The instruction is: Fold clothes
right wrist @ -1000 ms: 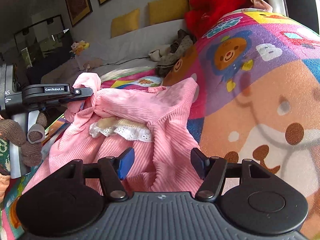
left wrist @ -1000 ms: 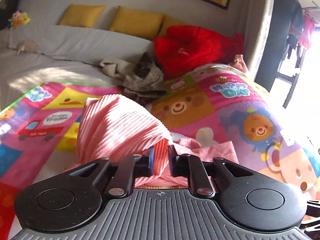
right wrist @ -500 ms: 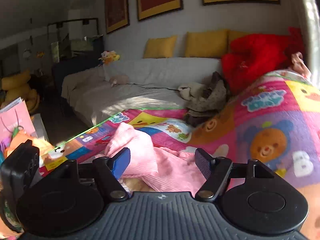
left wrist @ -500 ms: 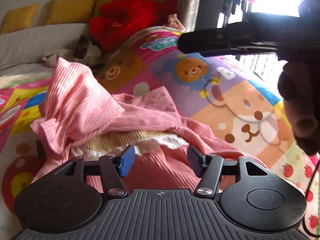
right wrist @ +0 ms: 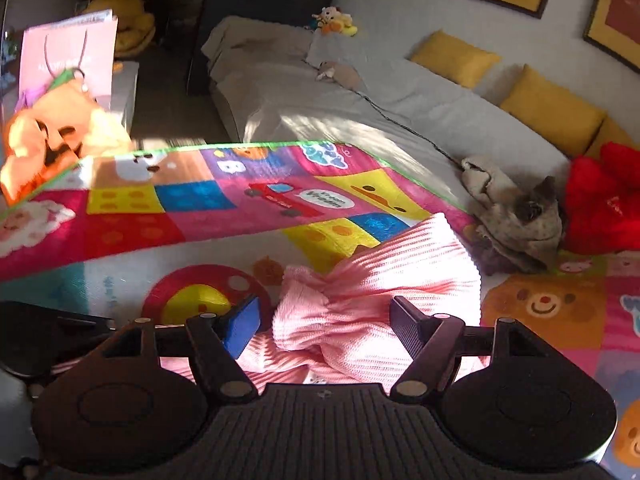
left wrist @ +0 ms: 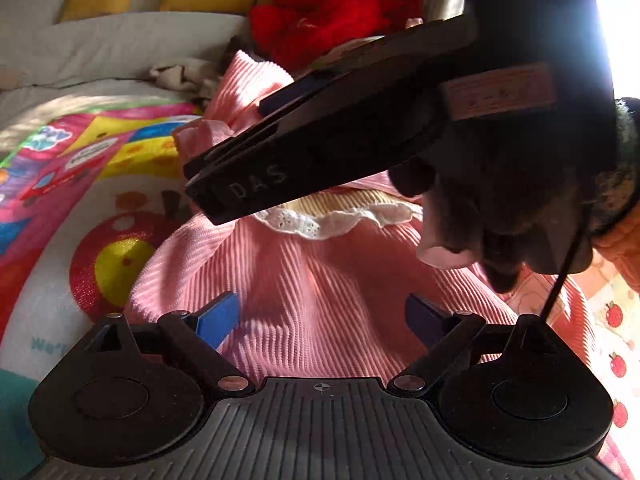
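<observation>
In the left wrist view, your left tongs (left wrist: 320,314) are standing wide apart and holding nothing. They are hovering over the body of the pink garment (left wrist: 304,280), which is lying on the colourful play mat (left wrist: 92,248). The white lace collar (left wrist: 332,218) is showing just behind, and the right tongs (left wrist: 276,100) are reaching across above it toward the folded sleeve (left wrist: 244,84).

In the right wrist view, your right tongs (right wrist: 324,320) are also spread apart and empty, and the bunched sleeve (right wrist: 384,280) is sitting just in front of them, between the two fingers. The grey clothes pile (right wrist: 516,216) and the red cushion (right wrist: 608,200) are lying well apart, at the edge of the mat.

I think you are now preparing to take the sleeve. To do it well, be pinching only the top layer near the cuff, then be laying it flat across the chest, not bunched. Be keeping the left tongs low on the body, so the garment is not sliding on the mat.
</observation>
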{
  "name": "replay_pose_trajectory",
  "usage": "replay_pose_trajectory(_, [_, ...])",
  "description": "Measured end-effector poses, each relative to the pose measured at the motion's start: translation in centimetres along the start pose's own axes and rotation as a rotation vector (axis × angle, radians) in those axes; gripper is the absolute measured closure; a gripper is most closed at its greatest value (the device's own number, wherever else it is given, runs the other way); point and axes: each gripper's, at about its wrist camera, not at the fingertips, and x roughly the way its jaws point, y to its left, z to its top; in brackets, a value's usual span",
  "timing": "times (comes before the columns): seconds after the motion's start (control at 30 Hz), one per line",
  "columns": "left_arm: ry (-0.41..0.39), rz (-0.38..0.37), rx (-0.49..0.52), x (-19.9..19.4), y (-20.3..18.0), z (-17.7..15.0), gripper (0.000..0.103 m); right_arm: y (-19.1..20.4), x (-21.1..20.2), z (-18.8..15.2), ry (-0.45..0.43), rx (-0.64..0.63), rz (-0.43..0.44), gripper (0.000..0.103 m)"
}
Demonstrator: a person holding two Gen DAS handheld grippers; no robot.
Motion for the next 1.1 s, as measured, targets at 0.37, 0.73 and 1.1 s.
replay_pose_trajectory(0.37, [-0.003, -0.018, -0.025, 0.1, 0.4, 0.1, 0.008, -12.3, -2.0, -4.3, 0.058, 0.366, -0.238, 0.092])
replay_pose_trajectory(0.73, [0.001, -0.019, -0.024, 0.2, 0.3, -0.1, 0.006, -17.0, -6.0, -9.7, 0.119, 0.524, -0.329, 0.067])
replay_pose_trajectory(1.1, [0.003, -0.020, -0.028, 0.3, 0.4, -0.1, 0.005, -19.2, -10.6, -6.9, -0.098, 0.662, -0.212, 0.043])
